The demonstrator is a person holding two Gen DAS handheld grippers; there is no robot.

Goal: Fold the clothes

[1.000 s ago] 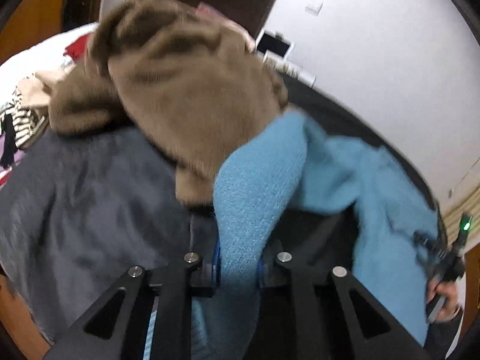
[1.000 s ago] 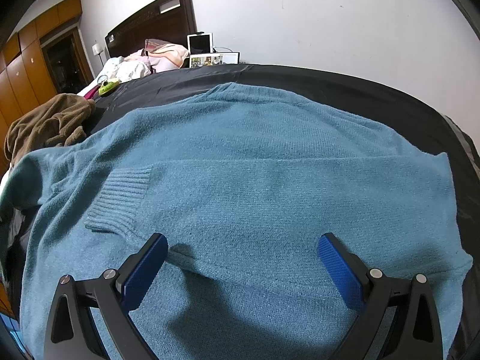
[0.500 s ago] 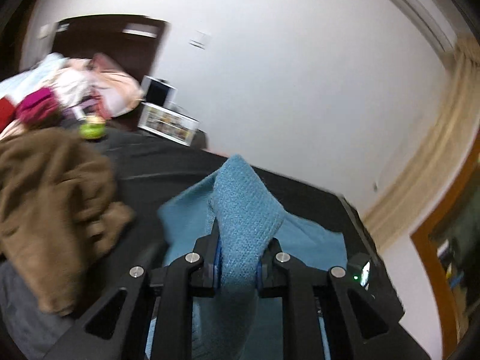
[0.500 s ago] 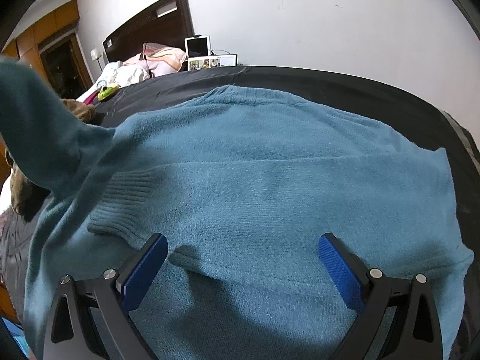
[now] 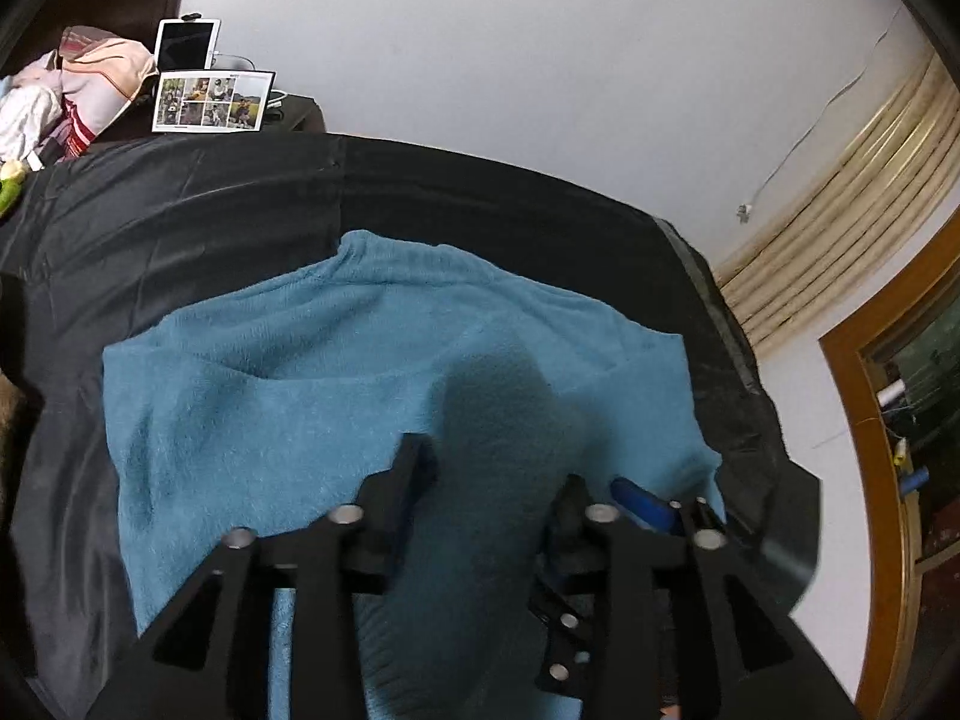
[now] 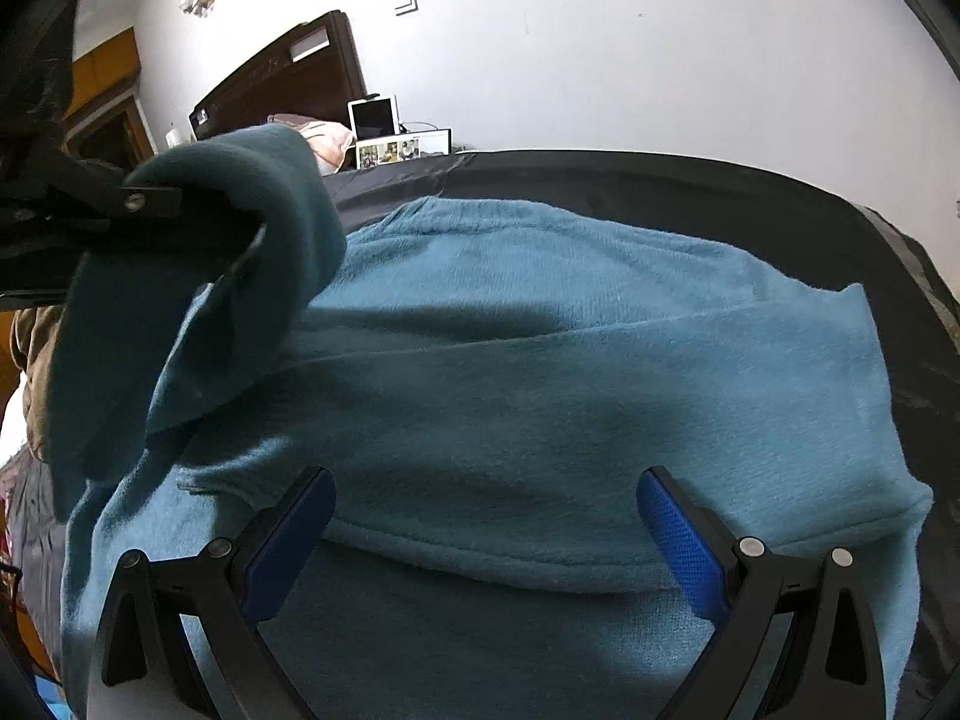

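A home bedroom, seemingly: dark headboard [image 6: 282,69], bedding [image 5: 180,204], photo collage [image 5: 210,101].

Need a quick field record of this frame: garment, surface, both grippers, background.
garment: blue sweater, spread flat, neckline toward the wall
sleeve: sleeve lifted over the body, lying between the left gripper's fingers
left gripper: left gripper, jaws opening, sleeve between them
right gripper: right gripper, open, hovering at the sweater's near edge
surface: black sheet
background: tablet, photo collage
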